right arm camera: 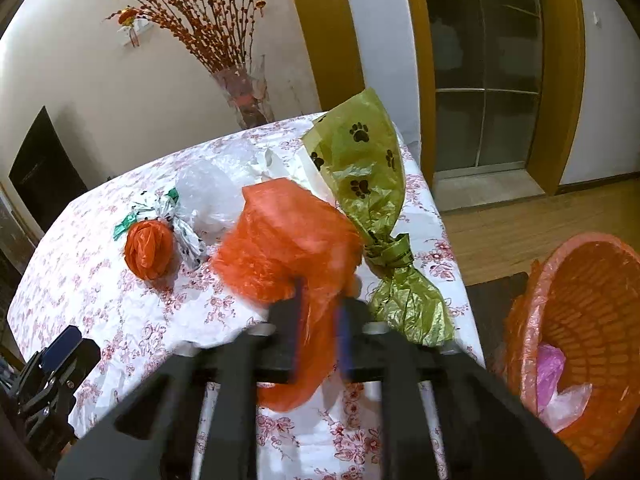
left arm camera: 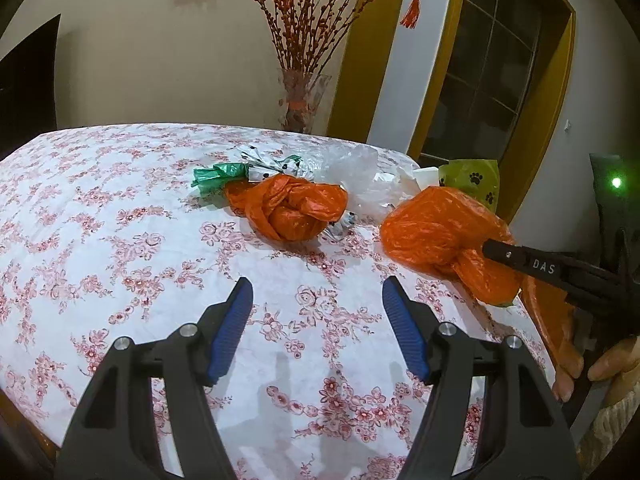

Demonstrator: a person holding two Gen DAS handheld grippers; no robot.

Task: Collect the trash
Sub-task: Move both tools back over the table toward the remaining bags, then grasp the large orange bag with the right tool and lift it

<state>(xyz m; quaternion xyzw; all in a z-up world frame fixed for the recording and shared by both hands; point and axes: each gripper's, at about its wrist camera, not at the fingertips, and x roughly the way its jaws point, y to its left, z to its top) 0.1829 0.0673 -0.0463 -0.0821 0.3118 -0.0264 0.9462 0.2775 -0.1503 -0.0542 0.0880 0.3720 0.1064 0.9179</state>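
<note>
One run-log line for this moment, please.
right hand-held gripper: shut on big knotted orange plastic bag | left hand-held gripper: open, empty | orange basket: beside table

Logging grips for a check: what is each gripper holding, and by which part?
The right gripper is shut on the knotted orange bag at its twisted neck. The left gripper holds nothing.

Both grippers are black plastic: the left gripper [left arm camera: 318,300] has 2 angular arms with ribbed blue pads [left arm camera: 234,330] and 4 silver screw heads; the right gripper [right arm camera: 320,312] bears white "DAS" lettering and a green light
</note>
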